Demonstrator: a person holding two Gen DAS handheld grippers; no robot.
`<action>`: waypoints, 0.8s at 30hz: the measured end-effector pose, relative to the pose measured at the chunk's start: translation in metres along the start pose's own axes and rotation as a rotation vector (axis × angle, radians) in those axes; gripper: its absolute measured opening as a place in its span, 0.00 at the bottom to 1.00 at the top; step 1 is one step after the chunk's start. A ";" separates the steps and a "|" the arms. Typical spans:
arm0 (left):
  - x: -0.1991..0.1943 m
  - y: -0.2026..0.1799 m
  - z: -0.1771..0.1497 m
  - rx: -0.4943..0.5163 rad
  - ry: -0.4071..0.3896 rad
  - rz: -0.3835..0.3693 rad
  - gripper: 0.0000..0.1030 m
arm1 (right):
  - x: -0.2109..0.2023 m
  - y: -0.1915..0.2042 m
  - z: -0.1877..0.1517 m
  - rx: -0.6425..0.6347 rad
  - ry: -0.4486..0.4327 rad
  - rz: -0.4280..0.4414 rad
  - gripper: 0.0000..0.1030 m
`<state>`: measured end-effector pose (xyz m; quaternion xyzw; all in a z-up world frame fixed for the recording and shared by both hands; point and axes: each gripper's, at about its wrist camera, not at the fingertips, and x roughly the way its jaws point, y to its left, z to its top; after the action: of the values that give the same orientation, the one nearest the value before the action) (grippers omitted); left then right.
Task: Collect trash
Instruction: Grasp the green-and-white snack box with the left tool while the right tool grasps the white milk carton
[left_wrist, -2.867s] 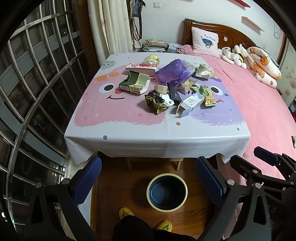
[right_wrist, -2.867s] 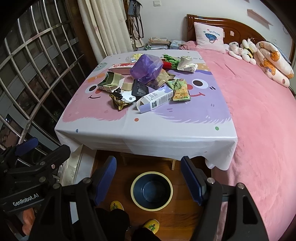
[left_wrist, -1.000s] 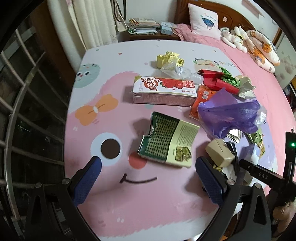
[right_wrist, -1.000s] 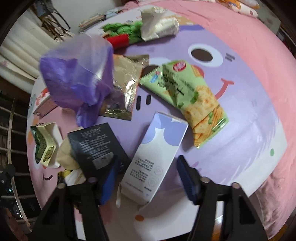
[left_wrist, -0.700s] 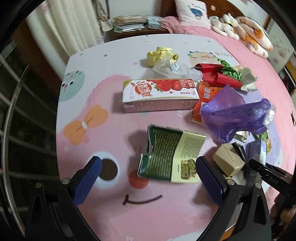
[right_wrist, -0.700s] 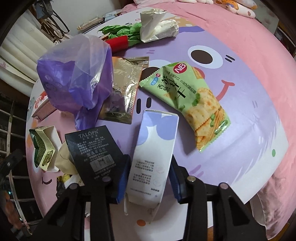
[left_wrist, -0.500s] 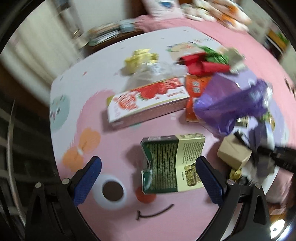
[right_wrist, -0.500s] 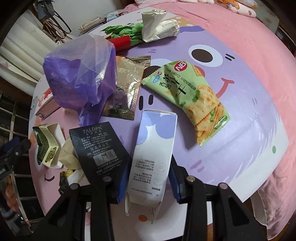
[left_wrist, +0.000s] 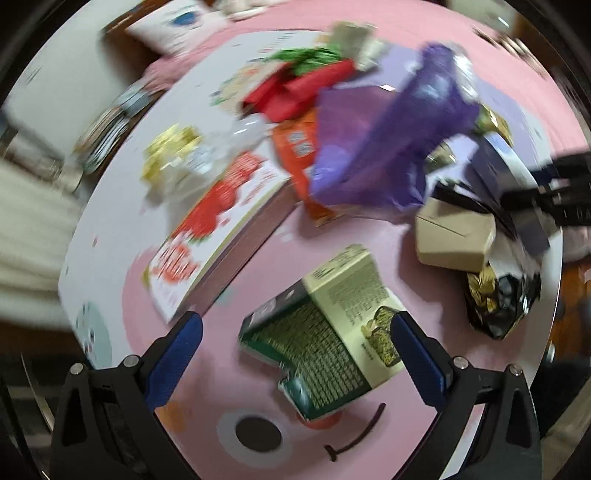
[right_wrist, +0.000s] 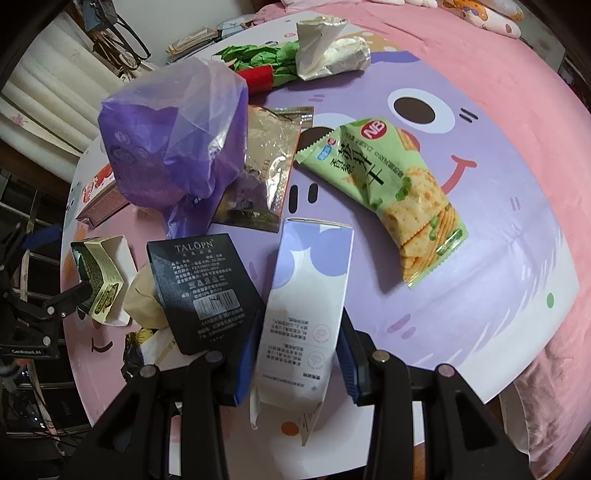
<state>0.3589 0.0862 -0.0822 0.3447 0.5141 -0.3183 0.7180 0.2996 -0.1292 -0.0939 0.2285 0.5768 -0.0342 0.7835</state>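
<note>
Clamped in the right gripper (right_wrist: 297, 341): a white and lilac carton (right_wrist: 303, 306), pads pressed on both long sides, its open flaps hanging over the near edge of the bench (right_wrist: 498, 295). Just left of it, touching the carton's side, a black box (right_wrist: 201, 288) printed with white text. Farther left, near the left edge, a green and cream box (left_wrist: 325, 332) lying torn open between the blue pads of the left gripper (left_wrist: 295, 354), spread wide, neither pad touching it. Beside that box, a tan packet (left_wrist: 454, 236) and a crumpled black and gold wrapper (left_wrist: 498, 299). Toward the middle of the bench, a purple plastic bag (right_wrist: 173, 144) slumped over a gold foil pouch (right_wrist: 266, 166); to its right, a green cracker packet (right_wrist: 399, 184) lying flat. Near the far edge, a red and green wrapper (right_wrist: 266, 66) and crumpled white paper (right_wrist: 328, 48). Along the left side, a long strawberry carton (left_wrist: 221, 225), blurred, with a yellow wad (left_wrist: 170, 147) beyond it.
</note>
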 end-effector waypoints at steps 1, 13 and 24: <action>0.003 -0.001 0.003 0.027 0.009 -0.007 0.97 | 0.001 0.000 0.000 -0.001 0.003 0.001 0.38; 0.042 0.010 0.031 0.117 0.134 -0.184 0.93 | 0.004 0.004 0.002 -0.005 -0.005 0.008 0.38; 0.030 0.020 0.020 -0.049 0.149 -0.293 0.40 | 0.000 -0.001 0.003 0.008 -0.010 0.022 0.38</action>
<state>0.3938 0.0776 -0.1026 0.2712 0.6182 -0.3806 0.6320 0.3024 -0.1312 -0.0933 0.2379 0.5703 -0.0288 0.7857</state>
